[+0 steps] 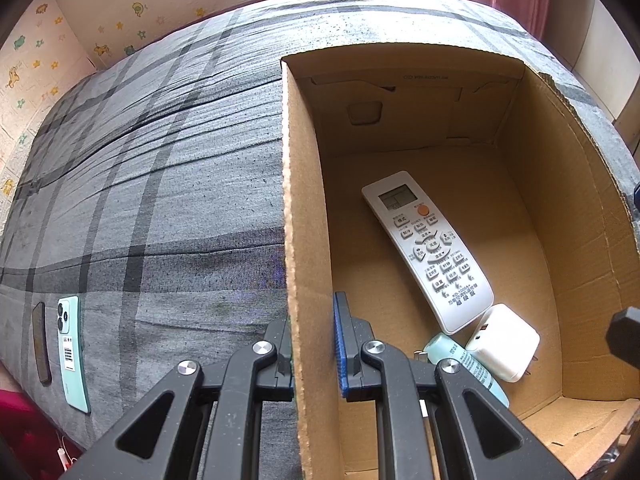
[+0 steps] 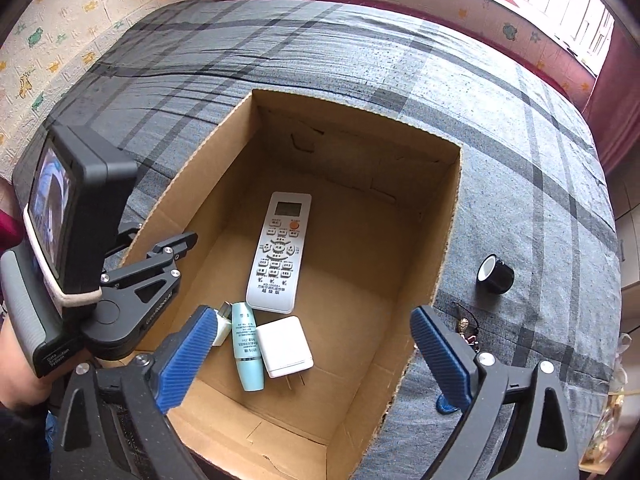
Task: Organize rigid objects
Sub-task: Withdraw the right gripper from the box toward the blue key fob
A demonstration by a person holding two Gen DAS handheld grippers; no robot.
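A cardboard box (image 2: 448,216) is seen on a bed covered with a grey plaid sheet (image 2: 520,128). The box's left wall is clamped between the jaws of the left gripper (image 1: 312,344), so the box is held steady. The right gripper (image 2: 308,356) is held above the open box with its jaws spread wide and nothing between them.

Four things are shown on the box floor: a white remote control (image 2: 278,252) lying flat, a pale green tube (image 2: 246,346) just beside a white charger plug (image 2: 285,346), and a small whitish item (image 2: 222,320) partly hidden behind the right gripper's left finger.

The step in hand is judged to be a release into the box just completed. More items are left outside on the sheet: a mint green phone (image 1: 72,352) and a dark slim object (image 1: 41,344) to the left, a black tape roll (image 2: 495,274) and a small trinket (image 2: 464,326) to the right. The next move is likely a reach to one of these, with the jaws kept wide for the approach.
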